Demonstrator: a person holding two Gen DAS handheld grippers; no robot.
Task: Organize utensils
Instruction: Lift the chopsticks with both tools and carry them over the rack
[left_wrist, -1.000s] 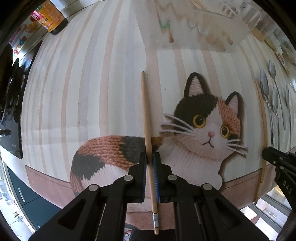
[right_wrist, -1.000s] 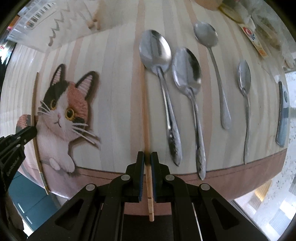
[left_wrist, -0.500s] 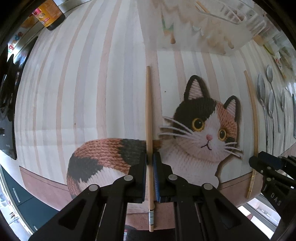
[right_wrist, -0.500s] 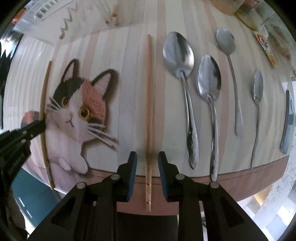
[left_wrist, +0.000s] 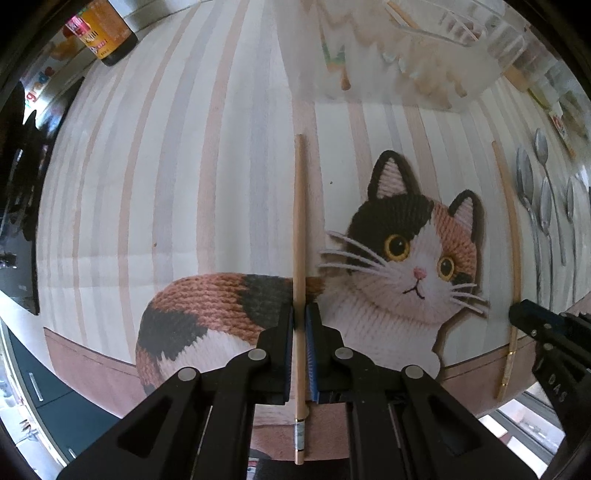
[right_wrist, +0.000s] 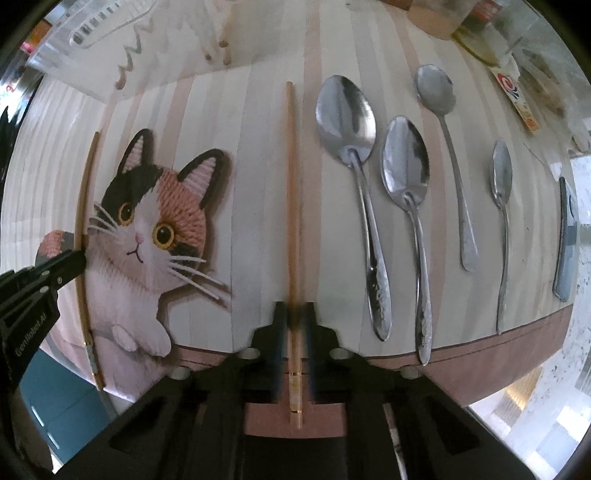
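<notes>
Clamping the left chopstick (left_wrist: 299, 221) between the closed pads of the left gripper (left_wrist: 300, 325), low on the shaft, tip pointing far, butt end hanging past the near edge of the cat mat (left_wrist: 184, 147). Straddling the right chopstick (right_wrist: 291, 184) with the right gripper (right_wrist: 294, 314), jaws apart, a sliver of daylight either side, wood lying flat on the mat, though blur there blunts the reading. Judging by the layout, well along: four spoons (right_wrist: 345, 122) already ranked in a parallel row at the right, a grey-blue piece (right_wrist: 567, 236) at the far right end, one chopstick laid just left of the spoons. Left to do, probably: bringing the held chopstick rightward across the cat picture to pair with its mate. Plenty of bare mat to the left and between the two sticks for that sweep. Worth minding: the near mat edge with floor below, the clear tray (left_wrist: 424, 44) bounding the far side, a bottle (left_wrist: 107, 37) at the far left corner, and the right gripper parked in the path.
</notes>
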